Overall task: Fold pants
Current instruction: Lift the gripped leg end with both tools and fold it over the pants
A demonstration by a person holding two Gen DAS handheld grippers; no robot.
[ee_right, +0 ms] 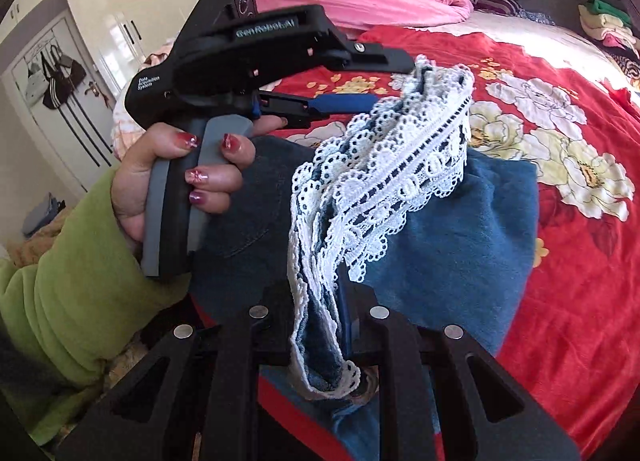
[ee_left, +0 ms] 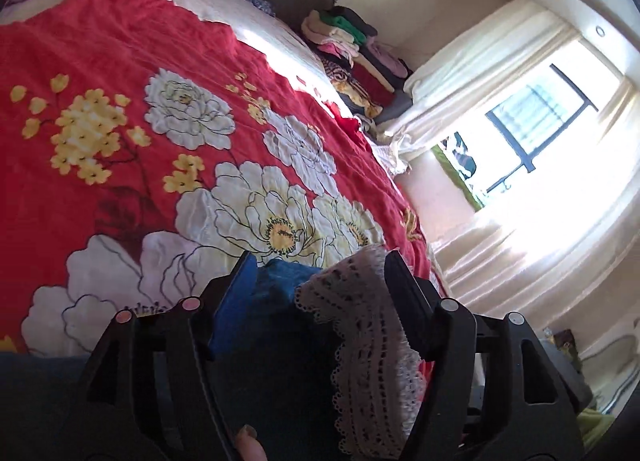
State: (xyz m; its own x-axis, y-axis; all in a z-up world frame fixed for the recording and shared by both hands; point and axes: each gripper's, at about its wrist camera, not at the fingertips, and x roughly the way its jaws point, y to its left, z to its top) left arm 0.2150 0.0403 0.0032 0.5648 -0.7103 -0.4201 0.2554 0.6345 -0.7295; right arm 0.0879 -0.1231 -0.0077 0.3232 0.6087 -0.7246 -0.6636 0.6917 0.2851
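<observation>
left gripper (ee_right: 404, 81): clamped on lace hem (ee_right: 400, 165), upper centre
right gripper (ee_right: 320, 325): clamped on same hem, bottom centre
pants (ee_right: 460, 261): blue, lifted over red bedspread (ee_right: 580, 301)
tip: likely keep hems level, lower together

Your left gripper (ee_right: 400, 81) reads "GenRobot.AI" on its top arm | "Data Acquisition System" on its rear body.

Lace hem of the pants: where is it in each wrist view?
Left wrist: lace hem at bottom centre, lying against the right-hand finger of the left gripper.
Right wrist: lace hem mid-frame, running from the left gripper down into the right gripper.
Shared landmark: red floral bedspread.
</observation>
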